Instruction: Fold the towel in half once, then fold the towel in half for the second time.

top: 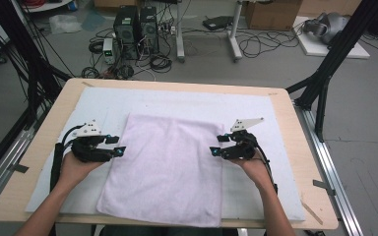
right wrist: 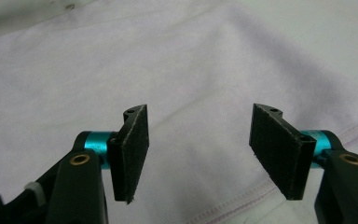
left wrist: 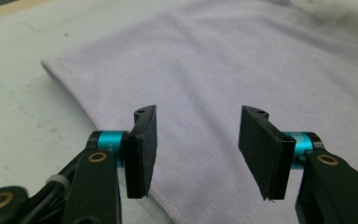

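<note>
A pale lilac towel lies folded flat on a white mat in the middle of the table. My left gripper hovers at the towel's left edge, jaws apart with nothing between them. My right gripper hovers at the towel's right edge, also open and empty. In the left gripper view the towel spreads ahead of the open gripper, its hemmed edge running under the left pad. In the right gripper view the towel lies under the open gripper, with a stitched hem at the lower right.
The mat sits on a light wooden table with bare wood on all sides. Black frame legs stand at the table's left and right. Computers, cables and cardboard boxes lie on the floor beyond the far edge.
</note>
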